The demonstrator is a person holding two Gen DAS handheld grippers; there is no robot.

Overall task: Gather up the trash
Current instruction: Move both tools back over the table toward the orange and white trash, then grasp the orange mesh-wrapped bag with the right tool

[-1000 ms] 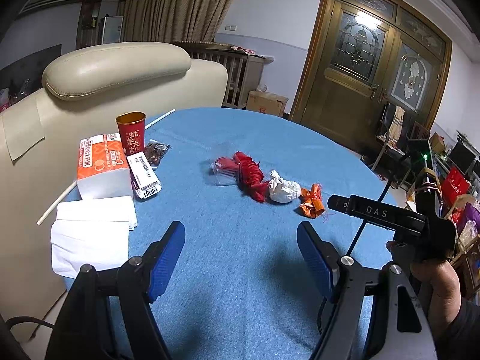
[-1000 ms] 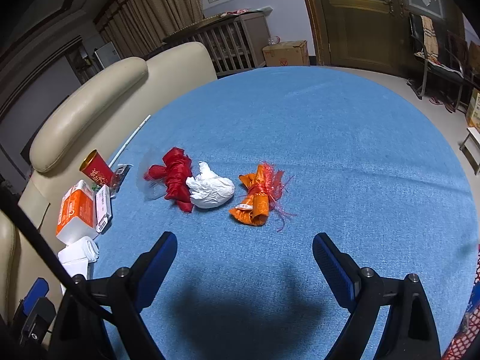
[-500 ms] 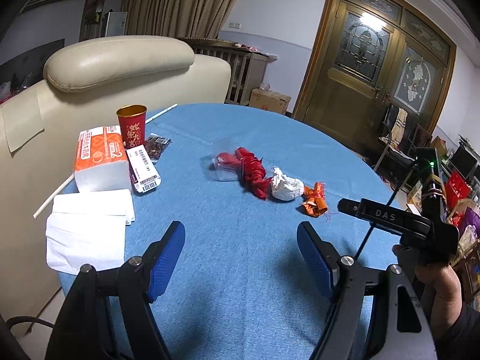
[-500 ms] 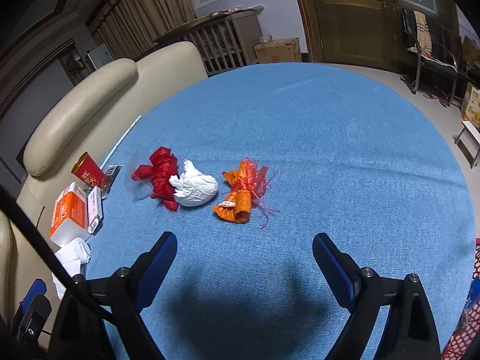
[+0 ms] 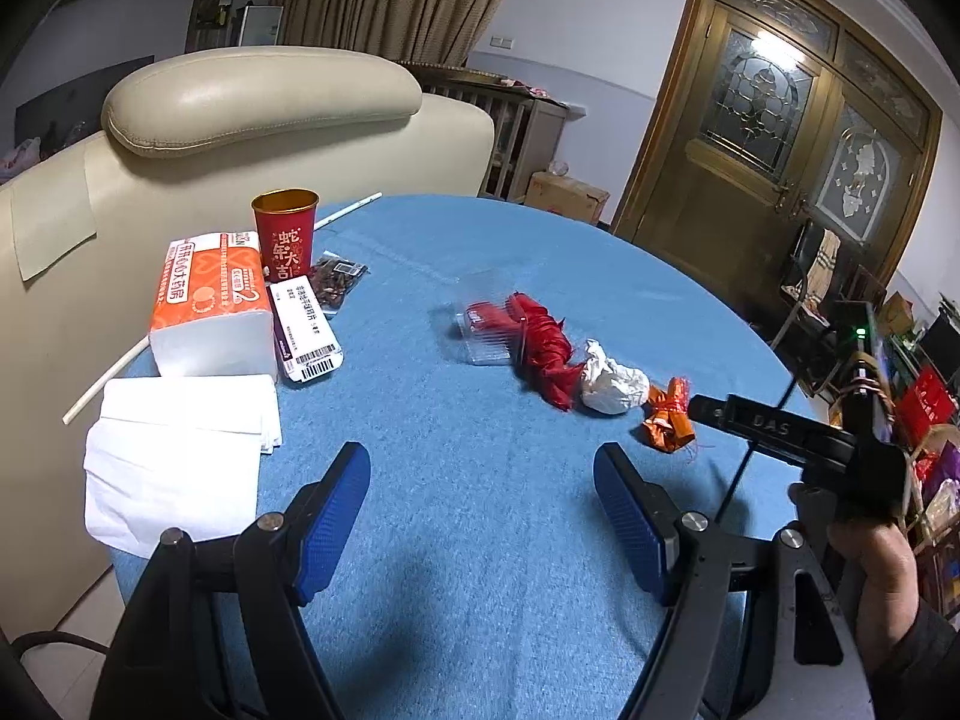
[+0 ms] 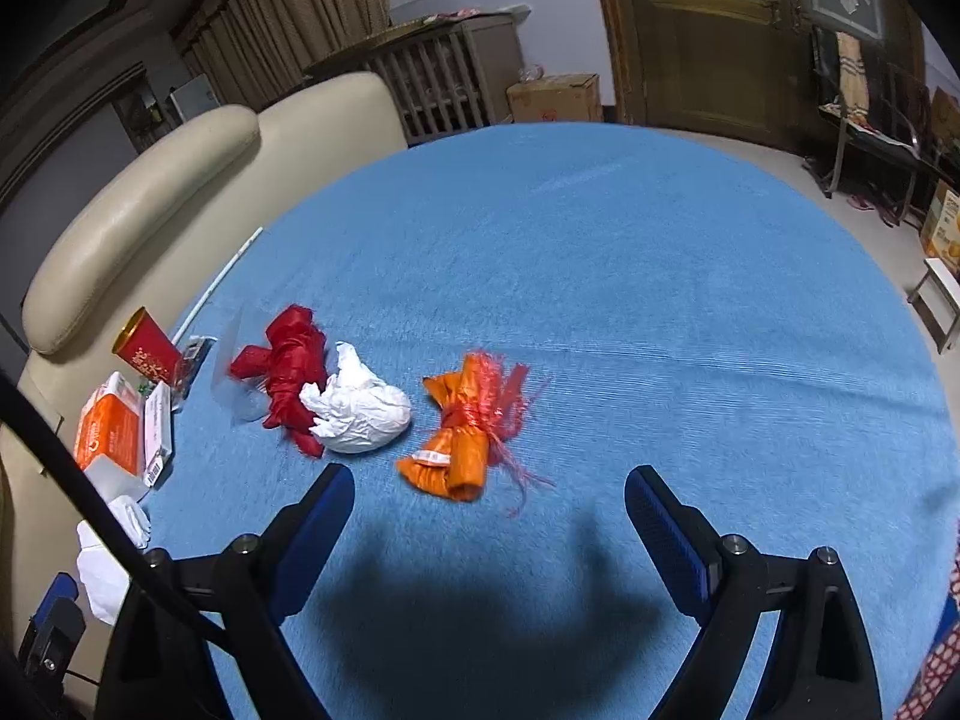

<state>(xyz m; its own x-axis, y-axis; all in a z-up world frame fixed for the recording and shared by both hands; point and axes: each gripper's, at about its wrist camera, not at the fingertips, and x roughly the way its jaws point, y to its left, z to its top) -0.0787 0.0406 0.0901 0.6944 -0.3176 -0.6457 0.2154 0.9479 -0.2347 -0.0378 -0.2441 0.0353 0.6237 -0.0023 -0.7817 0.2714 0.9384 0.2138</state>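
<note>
Trash lies in a row on the blue round table (image 6: 660, 276): a clear plastic cup (image 5: 483, 333), a red crumpled wrapper (image 6: 291, 366), a white crumpled paper ball (image 6: 360, 414) and an orange net bundle (image 6: 465, 438). The same row shows in the left wrist view, with the red wrapper (image 5: 543, 348), the white ball (image 5: 612, 384) and the orange bundle (image 5: 669, 420). My right gripper (image 6: 486, 516) is open, just short of the orange bundle. My left gripper (image 5: 483, 498) is open and empty, well short of the trash. The right gripper's body (image 5: 780, 432) shows at the right of the left wrist view.
At the table's left stand a red paper cup (image 5: 285, 234), an orange tissue pack (image 5: 207, 300), a labelled packet (image 5: 303, 330), a snack bag (image 5: 339, 276) and white napkins (image 5: 174, 450). A cream sofa (image 5: 252, 102) stands behind. A white rod (image 5: 348, 210) lies at the edge.
My right gripper has moved closer to the orange bundle, which now looks larger and lower. My left gripper has shifted slightly; the trash has not moved.
</note>
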